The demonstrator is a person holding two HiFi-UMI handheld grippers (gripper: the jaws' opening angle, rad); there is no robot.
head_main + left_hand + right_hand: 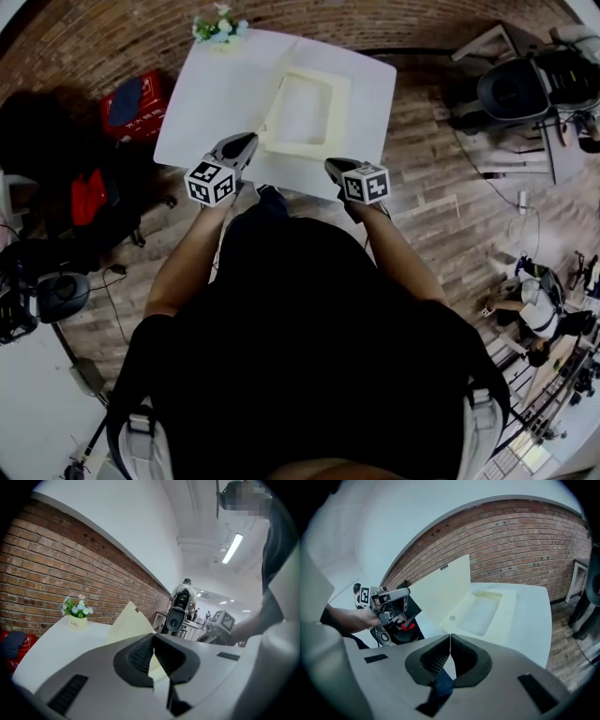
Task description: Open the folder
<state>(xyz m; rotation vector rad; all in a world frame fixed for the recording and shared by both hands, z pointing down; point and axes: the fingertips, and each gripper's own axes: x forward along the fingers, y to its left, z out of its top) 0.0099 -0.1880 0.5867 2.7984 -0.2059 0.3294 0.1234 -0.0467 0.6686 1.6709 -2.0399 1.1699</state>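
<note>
A cream box folder [305,114] lies open on the white table [202,112]. Its cover [443,590] stands tilted up on the left side, and the shallow tray part [483,609] lies flat. In the left gripper view the raised cover [129,623] shows as a pale sheet just beyond the jaws. My left gripper [246,142] hovers at the folder's near left corner, shut, with nothing between its pads [152,638]. My right gripper [334,167] is at the table's near edge, just short of the folder, also shut and empty [450,637].
A small pot of flowers [218,26] stands at the table's far edge. A red bag [136,105] sits on the floor to the left. An office chair [516,89] and equipment are to the right. A brick wall [525,550] runs behind the table.
</note>
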